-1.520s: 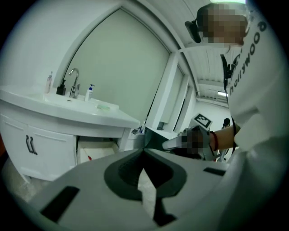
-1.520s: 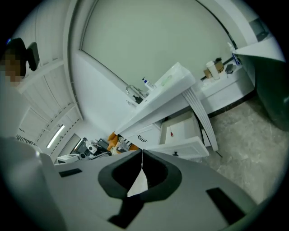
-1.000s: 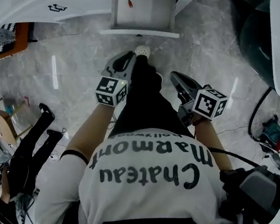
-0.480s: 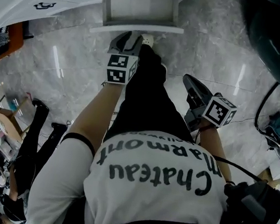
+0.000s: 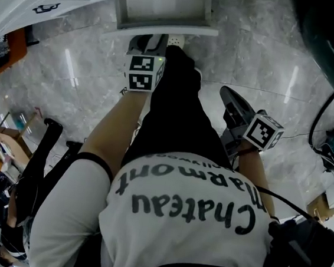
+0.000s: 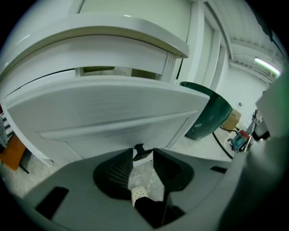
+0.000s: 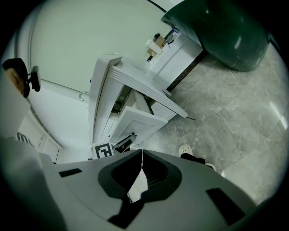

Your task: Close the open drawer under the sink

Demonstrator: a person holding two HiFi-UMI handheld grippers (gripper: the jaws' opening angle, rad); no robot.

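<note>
On the left gripper [image 6: 143, 155] the jaws have just opened wide (nothing gripped), the white open drawer [image 6: 113, 113] front just beyond their tips. Over on the right gripper [image 7: 141, 154], jaws pressed together.

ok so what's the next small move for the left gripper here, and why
Probably ease the left gripper forward against the drawer front. Its jaws have just been opening with nothing between them, and the pulled-out front stands right ahead of them.

Open drawer [image 6: 113, 113] front stands just ahead of left tongs [image 6: 143, 158], leg [image 5: 176, 101] beside them
</note>
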